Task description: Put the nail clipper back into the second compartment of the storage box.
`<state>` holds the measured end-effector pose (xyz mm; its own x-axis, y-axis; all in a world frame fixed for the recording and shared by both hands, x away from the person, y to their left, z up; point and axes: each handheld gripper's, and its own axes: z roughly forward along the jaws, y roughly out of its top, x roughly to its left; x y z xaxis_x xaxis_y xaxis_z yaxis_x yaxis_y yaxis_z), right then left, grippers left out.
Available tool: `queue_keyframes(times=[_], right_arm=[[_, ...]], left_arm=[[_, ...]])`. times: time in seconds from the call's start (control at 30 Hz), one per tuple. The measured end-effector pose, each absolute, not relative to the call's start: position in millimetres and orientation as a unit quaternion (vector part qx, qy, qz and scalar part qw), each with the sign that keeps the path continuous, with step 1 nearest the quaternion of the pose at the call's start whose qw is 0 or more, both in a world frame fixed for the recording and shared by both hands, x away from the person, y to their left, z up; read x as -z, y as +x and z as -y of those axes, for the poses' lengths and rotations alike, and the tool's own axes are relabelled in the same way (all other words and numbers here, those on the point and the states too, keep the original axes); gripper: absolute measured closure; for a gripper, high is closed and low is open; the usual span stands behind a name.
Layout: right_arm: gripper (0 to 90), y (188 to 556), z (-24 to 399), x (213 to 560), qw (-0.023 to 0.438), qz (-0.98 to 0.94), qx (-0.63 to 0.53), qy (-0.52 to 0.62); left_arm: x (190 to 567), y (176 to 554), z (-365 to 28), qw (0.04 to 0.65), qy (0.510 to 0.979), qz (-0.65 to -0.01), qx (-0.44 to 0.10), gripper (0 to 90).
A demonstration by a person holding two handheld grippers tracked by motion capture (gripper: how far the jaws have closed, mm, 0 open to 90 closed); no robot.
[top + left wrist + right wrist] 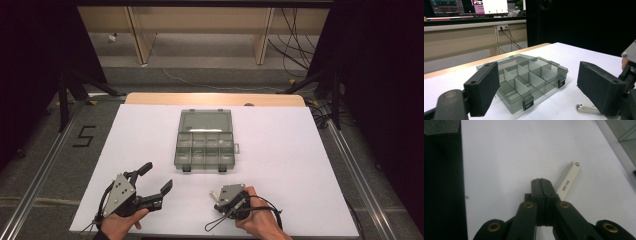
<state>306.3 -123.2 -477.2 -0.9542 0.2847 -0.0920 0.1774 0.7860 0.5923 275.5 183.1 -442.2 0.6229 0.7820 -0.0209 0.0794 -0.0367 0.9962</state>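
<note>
A smoky clear compartment box lies open in the middle of the white table cover, its lid folded back flat and its cells looking bare. My left gripper rests at the front left, open wide, and faces the box from a short way off. My right gripper is at the front centre, shut, with the pads pressed flat together. A small white bar with printed writing lies on the cover just beside that tip, not between the pads. The left gripper view shows the bar too.
The white cover spreads wide around the box. The wooden table edge shows at the back, with metal rails along both sides. Tripod legs and cables stand on the floor beyond.
</note>
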Motion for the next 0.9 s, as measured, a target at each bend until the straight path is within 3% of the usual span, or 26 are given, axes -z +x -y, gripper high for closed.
queue_keyframes(times=[0.43, 0.9], right_arm=[[90.0, 317.3, 135.8, 476.9, 0.118, -0.942, -0.284, 0.136], [90.0, 322.0, 142.4, 471.8, 0.114, -0.937, -0.293, 0.152]], left_arm=[[442.3, 275.6, -183.2, 0.613, 0.661, -0.326, -0.286, 17.5], [442.3, 275.9, -183.3, 0.613, 0.661, -0.326, -0.286, 17.7]])
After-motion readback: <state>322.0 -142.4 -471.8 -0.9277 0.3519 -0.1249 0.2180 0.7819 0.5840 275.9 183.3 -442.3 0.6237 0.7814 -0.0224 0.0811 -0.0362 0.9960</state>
